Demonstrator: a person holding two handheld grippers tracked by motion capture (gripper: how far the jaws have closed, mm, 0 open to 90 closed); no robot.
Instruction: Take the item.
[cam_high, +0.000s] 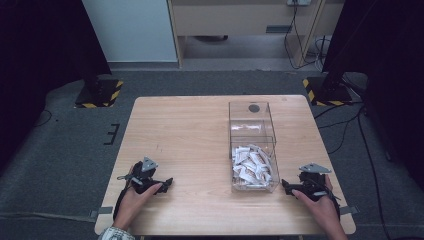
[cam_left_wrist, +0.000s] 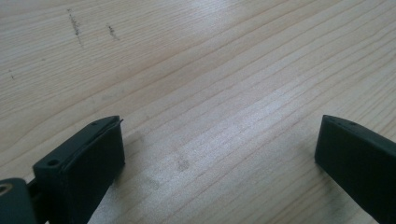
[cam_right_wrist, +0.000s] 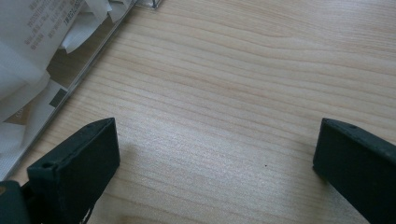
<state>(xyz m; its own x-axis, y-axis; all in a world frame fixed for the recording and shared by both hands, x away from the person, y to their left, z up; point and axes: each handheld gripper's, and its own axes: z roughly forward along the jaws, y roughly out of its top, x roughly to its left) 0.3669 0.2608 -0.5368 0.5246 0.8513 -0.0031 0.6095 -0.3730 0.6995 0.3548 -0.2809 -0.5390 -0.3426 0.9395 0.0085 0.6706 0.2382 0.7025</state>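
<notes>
Down at the near edge of the wooden table (cam_high: 190, 130), a person's two hands rest with a gripper in each: the left gripper (cam_high: 167, 182) sits toward the near left corner under the left hand (cam_high: 134, 199), and the right gripper (cam_high: 285, 185) toward the near right corner under the right hand (cam_high: 320, 204). Between them, nearer the right one, a clear plastic box (cam_high: 252, 145) stands on the right half of the table, running from its middle toward the near edge; white paper packets (cam_high: 251, 167) are heaped in the box's near compartment, while the far part looks bare apart from a dark round spot. From above, the jaws are too small to judge. The left gripper view settles it for that side: its two black jaws stand wide apart, released, with nothing between them but bare wood grain and a few dark scuff marks (cam_left_wrist: 77, 28). The right gripper view shows the same wide, released spread over bare wood, and it adds what the high view cannot: the box's clear wall (cam_right_wrist: 84, 70) lies just beside the left jaw, with printed packets (cam_right_wrist: 32, 42) pressed behind it, the print too blurred to read.
</notes>
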